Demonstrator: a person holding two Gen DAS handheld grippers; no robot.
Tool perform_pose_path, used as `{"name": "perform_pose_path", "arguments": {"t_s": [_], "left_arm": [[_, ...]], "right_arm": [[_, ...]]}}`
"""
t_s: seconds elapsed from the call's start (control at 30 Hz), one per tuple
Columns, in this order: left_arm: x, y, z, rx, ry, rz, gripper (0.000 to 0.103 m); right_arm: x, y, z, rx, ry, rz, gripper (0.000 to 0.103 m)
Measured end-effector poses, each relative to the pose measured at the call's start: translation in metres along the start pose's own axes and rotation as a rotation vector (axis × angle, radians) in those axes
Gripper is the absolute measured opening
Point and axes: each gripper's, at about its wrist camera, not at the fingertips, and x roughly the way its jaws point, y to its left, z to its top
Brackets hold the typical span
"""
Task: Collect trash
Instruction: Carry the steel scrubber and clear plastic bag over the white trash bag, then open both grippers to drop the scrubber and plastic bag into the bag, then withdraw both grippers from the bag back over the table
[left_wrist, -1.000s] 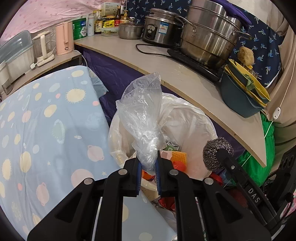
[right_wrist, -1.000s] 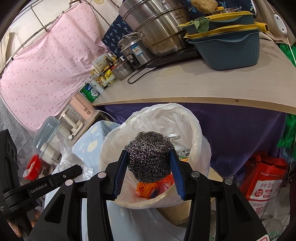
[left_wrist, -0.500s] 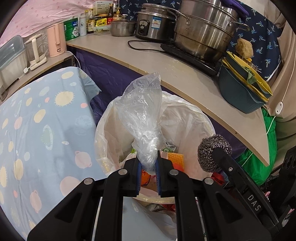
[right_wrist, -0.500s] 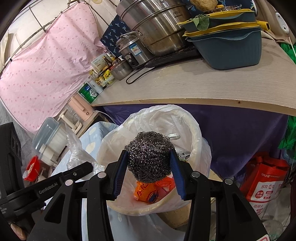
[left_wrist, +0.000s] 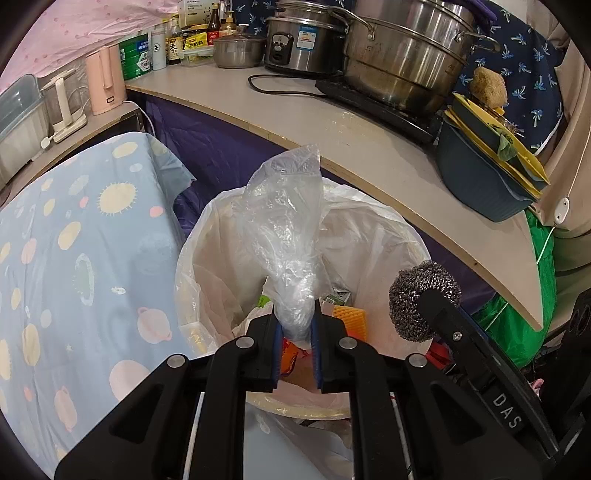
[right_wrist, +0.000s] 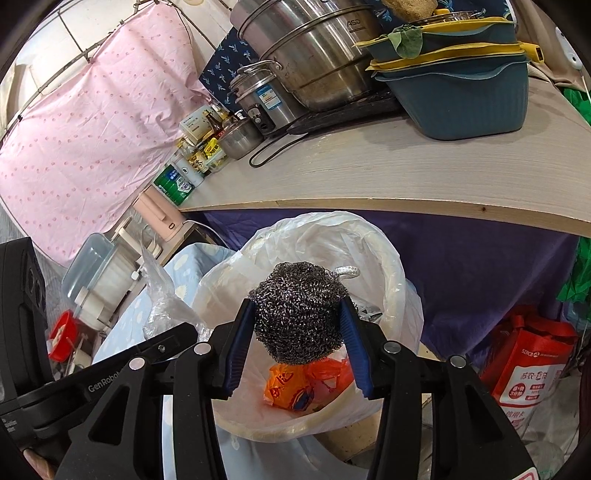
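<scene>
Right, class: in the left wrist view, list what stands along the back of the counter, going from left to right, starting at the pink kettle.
Pink kettle → green canister → small lidded steel pot → rice cooker → big stacked steel steamer → blue basin with yellow trays.

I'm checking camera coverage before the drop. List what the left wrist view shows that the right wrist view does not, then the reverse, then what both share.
Only the left wrist view shows the left gripper, its jaws shut on the clear plastic bag, and the yellow sponge in the bin.

Only the right wrist view shows the red shopping bag on the floor and the orange wrapper in the bin.

Both show the steel wool scrubber in the right gripper, the white-lined trash bin and the counter.
</scene>
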Motion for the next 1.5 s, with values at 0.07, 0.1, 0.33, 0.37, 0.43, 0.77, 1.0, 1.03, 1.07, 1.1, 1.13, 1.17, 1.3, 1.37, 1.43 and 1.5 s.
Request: {"name": "perform_pose_path", "arguments": {"t_s": [0.07, 0.1, 0.33, 0.37, 0.43, 0.77, 1.0, 1.03, 1.07, 1.1, 1.13, 1.17, 1.3, 1.37, 1.43, 1.5], "left_arm": [[0.002, 0.0, 0.001, 0.0, 0.004, 0.001, 0.013], [0.003, 0.0, 0.0, 0.0, 0.005, 0.001, 0.013], [0.006, -0.002, 0.002, 0.004, 0.007, 0.0, 0.014], [0.007, -0.002, 0.002, 0.003, 0.006, -0.001, 0.014], [0.007, -0.003, 0.001, 0.005, 0.006, -0.002, 0.016], [0.003, -0.001, 0.002, -0.011, -0.015, 0.022, 0.052], [-0.008, 0.004, 0.002, -0.029, -0.039, 0.031, 0.063], [-0.009, 0.005, 0.001, -0.027, -0.04, 0.032, 0.063], [-0.01, 0.005, 0.001, -0.027, -0.042, 0.035, 0.063], [-0.011, 0.005, 0.0, -0.026, -0.043, 0.039, 0.064], [-0.012, 0.006, 0.0, -0.027, -0.043, 0.041, 0.064], [-0.013, 0.006, 0.0, -0.028, -0.042, 0.043, 0.064], [-0.019, 0.008, -0.003, -0.027, -0.05, 0.056, 0.068], [-0.023, 0.009, -0.005, -0.028, -0.059, 0.062, 0.069], [-0.028, 0.011, -0.006, -0.026, -0.066, 0.067, 0.07], [-0.032, 0.012, -0.007, -0.025, -0.07, 0.073, 0.071]], "right_arm": [[0.002, 0.0, 0.001, 0.0, 0.001, -0.001, 0.046], [0.002, 0.0, 0.001, -0.001, 0.001, -0.001, 0.046], [0.003, 0.001, 0.001, -0.003, 0.001, -0.003, 0.047], [0.004, 0.002, 0.001, -0.003, -0.001, -0.006, 0.048], [0.004, 0.002, 0.002, 0.0, -0.001, -0.01, 0.049], [0.003, 0.002, 0.005, -0.001, -0.011, -0.006, 0.051], [-0.005, 0.01, 0.007, -0.017, -0.031, 0.004, 0.054], [-0.005, 0.011, 0.006, -0.02, -0.031, 0.005, 0.054], [-0.006, 0.012, 0.006, -0.023, -0.032, 0.006, 0.054], [-0.008, 0.014, 0.005, -0.027, -0.033, 0.006, 0.055], [-0.009, 0.015, 0.005, -0.03, -0.034, 0.006, 0.055], [-0.01, 0.017, 0.004, -0.033, -0.034, 0.007, 0.055], [-0.016, 0.021, 0.002, -0.044, -0.041, -0.002, 0.056], [-0.02, 0.024, 0.002, -0.052, -0.046, -0.006, 0.058], [-0.024, 0.028, 0.002, -0.061, -0.05, -0.007, 0.059], [-0.027, 0.031, 0.002, -0.071, -0.05, -0.01, 0.059]]}}
